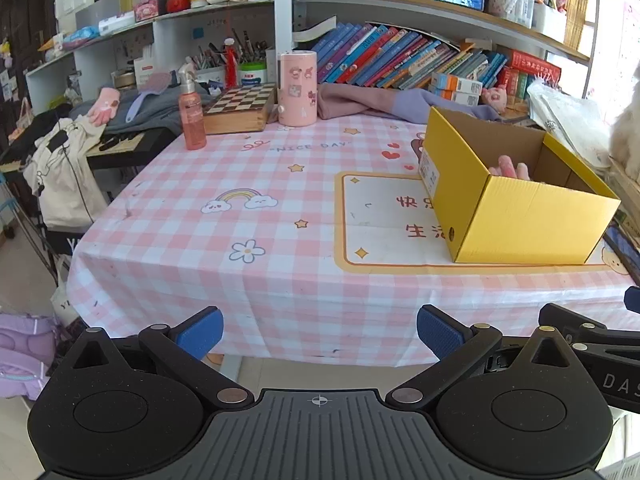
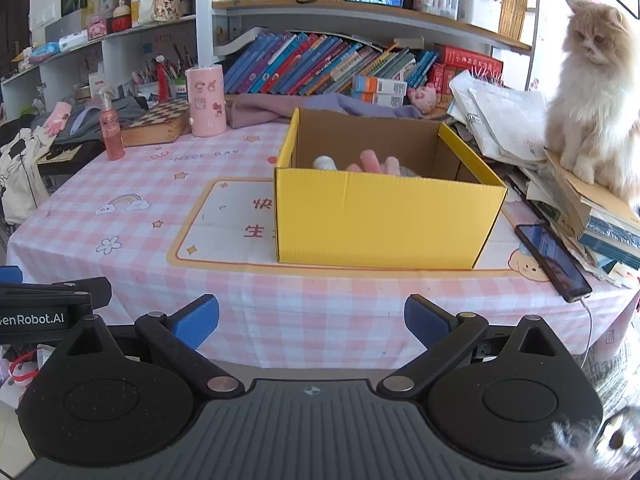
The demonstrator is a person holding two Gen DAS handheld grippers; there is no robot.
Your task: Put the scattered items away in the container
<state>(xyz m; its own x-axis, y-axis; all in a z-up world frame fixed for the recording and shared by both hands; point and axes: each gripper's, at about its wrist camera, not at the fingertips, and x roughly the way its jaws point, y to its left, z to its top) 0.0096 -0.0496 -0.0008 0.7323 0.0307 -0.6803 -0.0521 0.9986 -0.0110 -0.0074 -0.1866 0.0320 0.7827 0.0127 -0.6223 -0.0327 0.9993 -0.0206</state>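
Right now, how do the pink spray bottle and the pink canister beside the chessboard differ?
The spray bottle is slim, see-through, with a white trigger top; the pink canister is wide, opaque, flat-topped and covered in stickers. The bottle stands nearer the table's edge. Both stand upright, outside the yellow box.

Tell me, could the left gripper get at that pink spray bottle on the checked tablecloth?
Probably yes: the left gripper is open and empty, and bare pink checked tablecloth lies between it and the pink spray bottle, though it is far off.

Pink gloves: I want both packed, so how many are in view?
2: one pink glove pokes up inside the yellow box; another lies on clothes left of the table. More may be hidden in the box.
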